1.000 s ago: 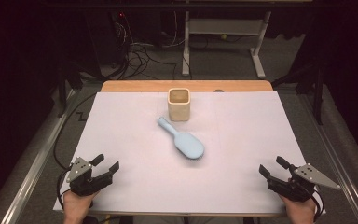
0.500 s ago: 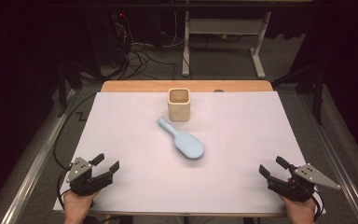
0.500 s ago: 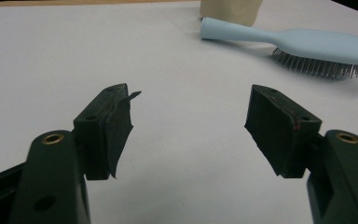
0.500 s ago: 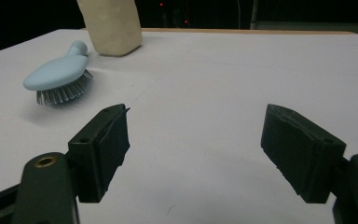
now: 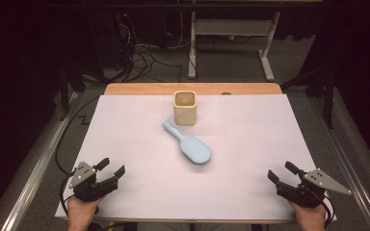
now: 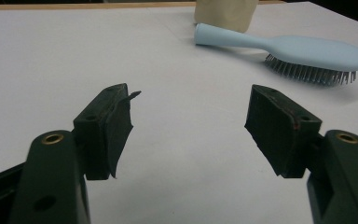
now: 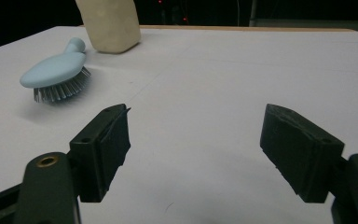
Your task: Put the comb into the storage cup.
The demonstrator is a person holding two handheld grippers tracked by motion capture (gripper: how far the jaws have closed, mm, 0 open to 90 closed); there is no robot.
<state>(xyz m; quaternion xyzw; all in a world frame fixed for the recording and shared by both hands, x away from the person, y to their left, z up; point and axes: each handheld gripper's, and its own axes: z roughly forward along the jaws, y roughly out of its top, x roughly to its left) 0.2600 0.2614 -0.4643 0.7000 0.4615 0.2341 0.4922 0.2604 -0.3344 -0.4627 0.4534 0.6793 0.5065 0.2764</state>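
The light-blue hairbrush (image 5: 188,144) lies bristles down mid-desk, its handle end just beside the beige cup (image 5: 185,107) standing towards the far edge. The left gripper (image 5: 110,170) and right gripper (image 5: 280,172) sit at the near corners, jaws wide apart and empty, with bare white desk (image 5: 250,144) between them and the brush.

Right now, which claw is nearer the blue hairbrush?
Left, though only slightly. The left claw rests at the table's near left corner, toward the hairbrush handle side; the right claw sits at the near right corner, beyond the bristle head.

Pale blue hairbrush (image 5: 189,146), seemingly beige cup (image 5: 185,107)
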